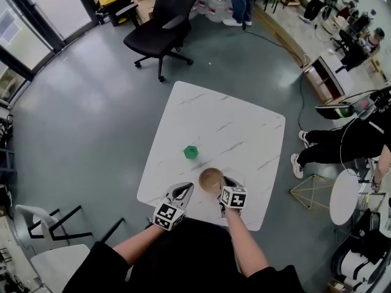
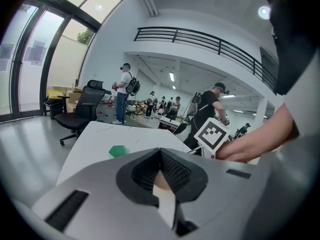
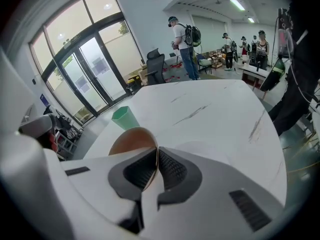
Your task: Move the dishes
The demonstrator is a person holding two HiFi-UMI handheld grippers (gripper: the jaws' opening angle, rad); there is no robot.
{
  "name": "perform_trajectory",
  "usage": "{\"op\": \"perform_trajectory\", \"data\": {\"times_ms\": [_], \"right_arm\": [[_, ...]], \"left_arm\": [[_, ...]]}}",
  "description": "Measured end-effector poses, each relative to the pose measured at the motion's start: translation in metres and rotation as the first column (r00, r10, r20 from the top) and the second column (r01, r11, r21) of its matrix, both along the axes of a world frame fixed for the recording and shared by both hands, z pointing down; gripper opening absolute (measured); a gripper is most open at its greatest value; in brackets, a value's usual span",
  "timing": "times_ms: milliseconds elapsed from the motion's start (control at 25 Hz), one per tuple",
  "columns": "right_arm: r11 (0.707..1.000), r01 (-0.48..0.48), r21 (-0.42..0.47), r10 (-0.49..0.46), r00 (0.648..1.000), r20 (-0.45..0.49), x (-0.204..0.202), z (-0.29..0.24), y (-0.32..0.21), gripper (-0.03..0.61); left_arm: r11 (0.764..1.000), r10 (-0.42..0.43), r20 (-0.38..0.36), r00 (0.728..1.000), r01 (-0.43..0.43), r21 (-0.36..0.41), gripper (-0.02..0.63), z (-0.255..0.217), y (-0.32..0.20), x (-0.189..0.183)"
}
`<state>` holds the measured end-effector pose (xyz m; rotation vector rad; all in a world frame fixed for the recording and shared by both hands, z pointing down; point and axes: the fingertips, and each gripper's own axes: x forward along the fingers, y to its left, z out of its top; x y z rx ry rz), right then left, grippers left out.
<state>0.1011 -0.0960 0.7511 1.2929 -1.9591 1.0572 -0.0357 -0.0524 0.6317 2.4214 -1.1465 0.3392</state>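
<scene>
Right gripper view shows our right gripper (image 3: pixel 157 156) clamped on the rim of the brown bowl (image 3: pixel 131 139), one jaw inside and one outside. From the head view we find the bowl by the middle of the table's (image 1: pixel 226 127) near edge, with the green cup (image 1: pixel 190 152) just beyond it. Our left gripper (image 2: pixel 161 156) is clenched on nothing.

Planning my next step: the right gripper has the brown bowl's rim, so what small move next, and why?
Probably lift the brown bowl well clear of the table before carrying it: the right gripper is clamped on its rim, and the green cup stands apart.
</scene>
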Motion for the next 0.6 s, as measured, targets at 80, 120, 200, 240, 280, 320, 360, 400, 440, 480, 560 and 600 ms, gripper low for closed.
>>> {"op": "perform_trajectory", "data": {"times_ms": [80, 120, 200, 240, 280, 320, 360, 400, 440, 480, 560, 600], "right_arm": [[1.0, 0.007, -0.008, -0.007, 1.0, 0.008, -0.021, 0.003, 0.0, 0.029], [1.0, 0.015, -0.011, -0.014, 1.0, 0.01, -0.032, 0.004, 0.0, 0.029], [0.999, 0.041, -0.015, -0.041, 0.999, 0.008, -0.053, 0.008, 0.0, 0.031], [0.998, 0.055, -0.018, -0.055, 0.998, 0.008, -0.064, 0.01, 0.0, 0.031], [0.998, 0.067, -0.022, -0.067, 0.998, 0.007, -0.073, 0.013, 0.0, 0.029], [0.997, 0.075, -0.027, -0.075, 0.997, 0.005, -0.081, 0.016, -0.001, 0.029], [0.996, 0.081, -0.031, -0.081, 0.997, 0.002, -0.088, 0.02, -0.001, 0.029], [0.996, 0.082, -0.037, -0.082, 0.997, 0.0, -0.093, 0.023, -0.002, 0.029], [0.996, 0.078, -0.045, -0.079, 0.997, 0.001, -0.097, 0.027, -0.002, 0.031], [0.996, 0.072, -0.053, -0.072, 0.997, 0.004, -0.101, 0.03, -0.002, 0.031], [0.996, 0.058, -0.07, -0.058, 0.998, 0.005, -0.105, 0.035, -0.002, 0.031], [0.996, 0.056, -0.076, -0.056, 0.998, -0.001, -0.106, 0.038, -0.001, 0.029]], "left_arm": [[1.0, -0.004, 0.001, 1.0, 0.004, 0.001, 0.015, 0.001, 0.002, -0.015], [1.0, -0.016, -0.005, 1.0, 0.016, -0.006, 0.015, 0.001, 0.002, -0.023], [0.999, -0.042, -0.016, 0.999, 0.042, -0.019, 0.015, 0.002, 0.001, -0.04], [0.998, -0.052, -0.019, 0.998, 0.052, -0.022, 0.015, 0.002, -0.001, -0.048], [0.998, -0.058, -0.021, 0.998, 0.058, -0.023, 0.015, 0.002, -0.002, -0.055], [0.998, -0.062, -0.022, 0.998, 0.061, -0.023, 0.015, 0.002, -0.002, -0.062], [0.998, -0.063, -0.024, 0.998, 0.063, -0.022, 0.015, 0.002, -0.002, -0.067], [0.998, -0.064, -0.025, 0.998, 0.064, -0.023, 0.015, 0.003, -0.002, -0.072], [0.998, -0.064, -0.026, 0.998, 0.063, -0.022, 0.015, 0.003, -0.001, -0.077], [0.998, -0.062, -0.026, 0.998, 0.062, -0.021, 0.015, 0.004, -0.001, -0.081], [0.998, -0.059, -0.028, 0.998, 0.059, -0.018, 0.015, 0.005, -0.001, -0.088], [0.998, -0.059, -0.03, 0.998, 0.058, -0.017, 0.015, 0.004, 0.0, -0.091]]}}
